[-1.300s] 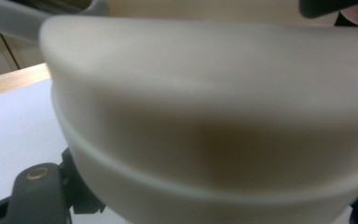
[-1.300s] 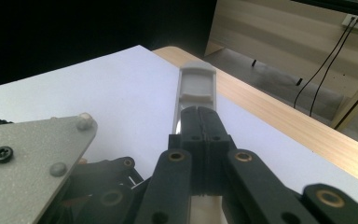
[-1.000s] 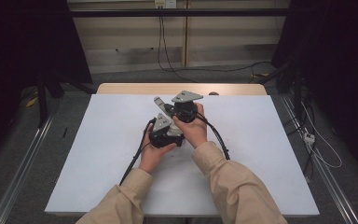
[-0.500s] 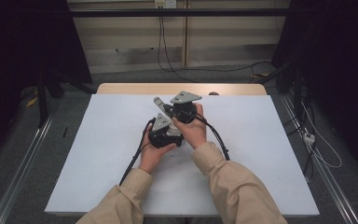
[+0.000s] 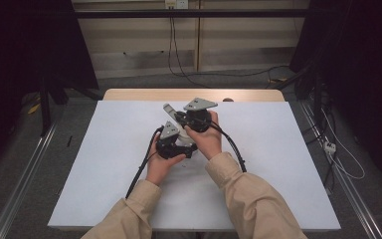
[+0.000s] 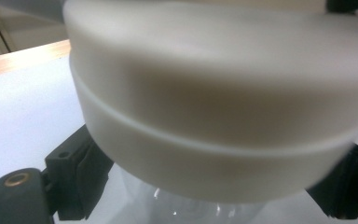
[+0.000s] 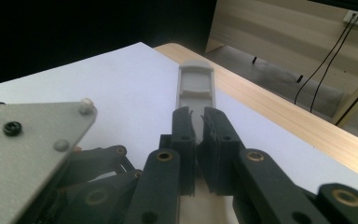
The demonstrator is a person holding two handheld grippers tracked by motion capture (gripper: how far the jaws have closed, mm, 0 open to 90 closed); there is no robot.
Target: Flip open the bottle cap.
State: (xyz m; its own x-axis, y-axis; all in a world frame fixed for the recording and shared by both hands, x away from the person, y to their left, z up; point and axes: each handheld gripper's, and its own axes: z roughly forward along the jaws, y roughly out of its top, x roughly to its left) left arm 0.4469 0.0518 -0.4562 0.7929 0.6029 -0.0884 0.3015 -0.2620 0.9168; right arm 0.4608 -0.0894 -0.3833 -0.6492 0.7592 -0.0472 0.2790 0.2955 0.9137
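Both hands hold the grippers close together at the middle of the table [image 5: 104, 164]. In the left gripper view a wide white lid [image 6: 214, 93] sits on a clear jar [image 6: 191, 207]. My left gripper [image 6: 205, 186] has the jar between its black pads [image 6: 81, 177]; its jaws have just been opening and stand off the glass. My right gripper [image 7: 199, 126] pinches a flat grey plastic handle [image 7: 196, 84] that sticks out past the tips; its jaws have just eased open a little, pads still on the handle. From above, the left gripper [image 5: 173, 142] lies just below the right gripper [image 5: 181, 117].
A white sheet covers the table, and a wooden strip [image 5: 194, 94] shows along its far edge. Black cables [image 5: 142, 172] trail from both grippers toward the person. The left gripper's grey plate [image 7: 28, 140] sits close beside the right gripper's jaws.
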